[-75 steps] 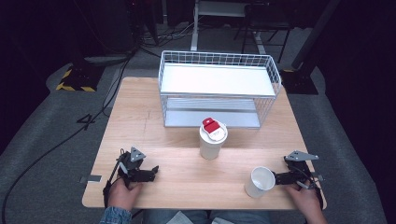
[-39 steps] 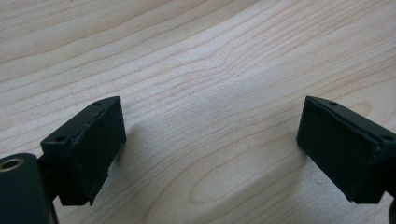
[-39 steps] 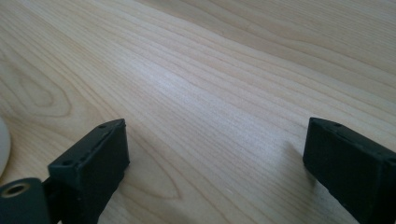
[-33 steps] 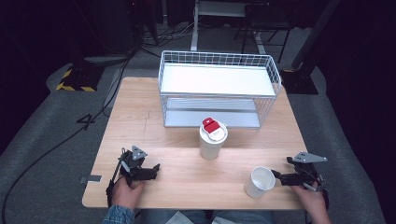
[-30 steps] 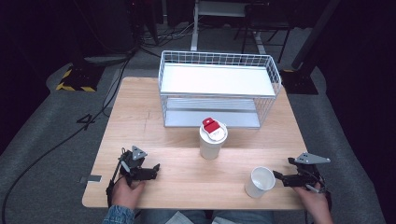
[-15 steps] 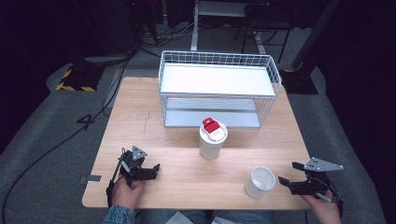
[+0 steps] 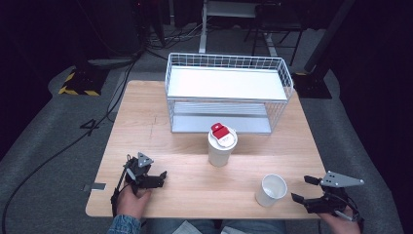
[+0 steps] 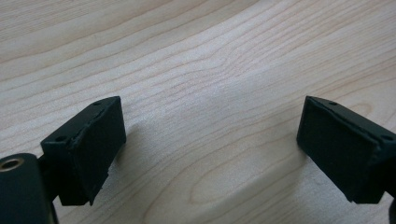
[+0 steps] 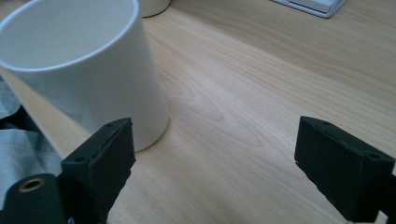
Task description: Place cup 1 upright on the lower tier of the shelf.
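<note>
An empty white paper cup (image 7: 271,190) stands upright near the table's front right. My right gripper (image 7: 303,189) is just right of it, open and apart from it, at the table's edge. In the right gripper view the cup (image 9: 88,70) stands ahead of the left jaw, with bare wood between the jaws of that gripper (image 9: 212,163). A taller white cup (image 7: 221,147) with a small red-and-white object (image 7: 221,132) on top stands mid-table. My left gripper (image 7: 159,178) rests at the front left, open over bare wood (image 8: 210,149).
A white wire rack (image 7: 229,92) with two shelves takes up the back of the wooden table (image 7: 146,126). Dark floor with cables surrounds the table. The rack's lower tray (image 9: 310,4) and the taller cup's base (image 9: 154,5) appear at the top of the right gripper view.
My right gripper has drawn back to the right, away from the empty cup, which stays upright in place. The left gripper has not moved.
</note>
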Demonstrator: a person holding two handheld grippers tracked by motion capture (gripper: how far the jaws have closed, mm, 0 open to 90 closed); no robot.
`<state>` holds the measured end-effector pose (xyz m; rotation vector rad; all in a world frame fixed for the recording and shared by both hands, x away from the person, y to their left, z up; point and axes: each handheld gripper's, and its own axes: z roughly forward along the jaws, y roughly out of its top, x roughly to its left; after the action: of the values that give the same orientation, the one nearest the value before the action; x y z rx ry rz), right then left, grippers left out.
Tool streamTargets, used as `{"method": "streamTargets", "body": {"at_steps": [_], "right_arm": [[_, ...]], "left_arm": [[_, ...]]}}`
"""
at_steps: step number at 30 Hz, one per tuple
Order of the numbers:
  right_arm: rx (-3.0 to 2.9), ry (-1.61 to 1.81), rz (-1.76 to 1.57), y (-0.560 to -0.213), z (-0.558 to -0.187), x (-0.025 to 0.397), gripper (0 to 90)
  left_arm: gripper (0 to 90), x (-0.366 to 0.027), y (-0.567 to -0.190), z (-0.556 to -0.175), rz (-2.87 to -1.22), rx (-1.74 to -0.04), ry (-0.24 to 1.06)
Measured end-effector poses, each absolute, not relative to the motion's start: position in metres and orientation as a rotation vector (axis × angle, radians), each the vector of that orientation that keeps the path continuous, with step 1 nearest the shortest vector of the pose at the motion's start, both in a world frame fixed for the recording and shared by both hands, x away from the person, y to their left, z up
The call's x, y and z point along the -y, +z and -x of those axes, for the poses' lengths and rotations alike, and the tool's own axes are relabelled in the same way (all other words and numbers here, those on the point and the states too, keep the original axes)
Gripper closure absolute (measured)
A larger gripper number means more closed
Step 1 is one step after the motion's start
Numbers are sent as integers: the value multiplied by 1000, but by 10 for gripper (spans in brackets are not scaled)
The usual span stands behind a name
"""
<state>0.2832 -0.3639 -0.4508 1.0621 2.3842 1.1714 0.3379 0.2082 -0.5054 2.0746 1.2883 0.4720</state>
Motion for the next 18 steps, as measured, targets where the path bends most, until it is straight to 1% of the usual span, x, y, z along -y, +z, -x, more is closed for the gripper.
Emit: {"method": "streamTargets", "body": {"at_steps": [8, 18], "right_arm": [[-2432, 1190, -962, -441, -265, 352, 130], [-2479, 1221, -886, -441, -263, 334, 127]], "left_arm": [[86, -208, -505, -338, -2074, -1289, 472], [86, -208, -505, -338, -2074, -1289, 472]]}}
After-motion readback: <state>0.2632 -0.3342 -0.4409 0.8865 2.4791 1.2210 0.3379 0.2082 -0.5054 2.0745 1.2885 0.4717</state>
